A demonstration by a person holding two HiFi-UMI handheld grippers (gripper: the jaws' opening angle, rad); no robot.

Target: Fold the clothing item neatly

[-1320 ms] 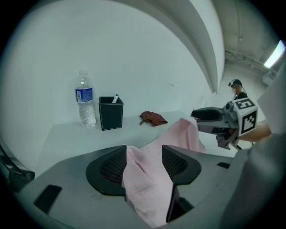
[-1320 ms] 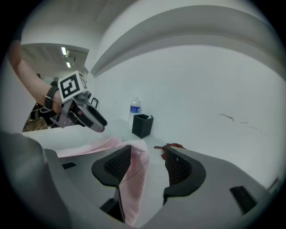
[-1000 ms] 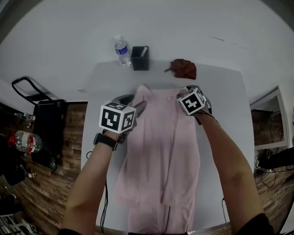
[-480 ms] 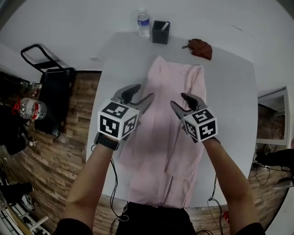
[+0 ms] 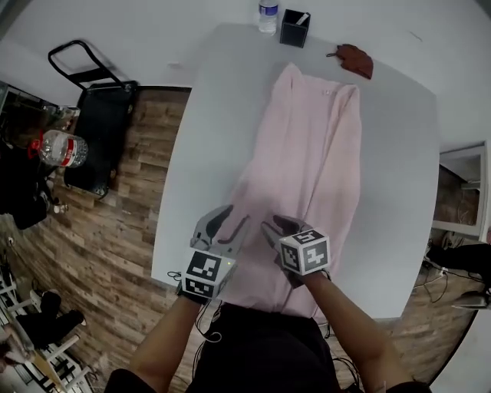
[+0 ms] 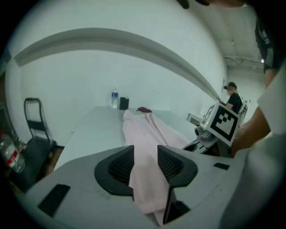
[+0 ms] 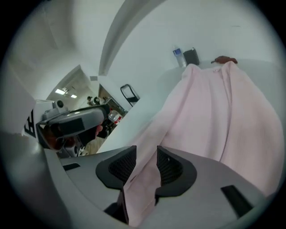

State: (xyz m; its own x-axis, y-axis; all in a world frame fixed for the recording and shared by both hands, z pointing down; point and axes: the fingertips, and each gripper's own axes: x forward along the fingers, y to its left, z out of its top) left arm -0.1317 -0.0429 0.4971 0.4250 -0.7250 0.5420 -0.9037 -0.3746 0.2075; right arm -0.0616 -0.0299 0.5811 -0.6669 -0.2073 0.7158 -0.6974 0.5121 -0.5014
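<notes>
A long pink garment (image 5: pixel 307 153) lies folded lengthwise on the white table (image 5: pixel 207 153), reaching from the far edge to the near edge. Both grippers are at its near end, side by side. My left gripper (image 5: pixel 234 222) has its jaws round a bunched strip of the cloth (image 6: pixel 143 129), which fills the gap at the gripper (image 6: pixel 145 163) and hangs out behind the pads. My right gripper (image 5: pixel 278 226) grips the near hem the same way, with pink cloth (image 7: pixel 214 107) pinched at the gripper (image 7: pixel 146 163). Both pairs of jaws have just been closing on the fabric.
A water bottle (image 5: pixel 268 17), a black pen holder (image 5: pixel 294 28) and a brown crumpled item (image 5: pixel 357 60) stand at the table's far edge. A black hand trolley (image 5: pixel 100 115) and a large bottle (image 5: pixel 61 147) are on the wooden floor at the left. A person (image 6: pixel 231 96) stands in the background.
Both grippers have come back from the garment's far end to its near end. Their jaws, open before, now have pink cloth between them.
</notes>
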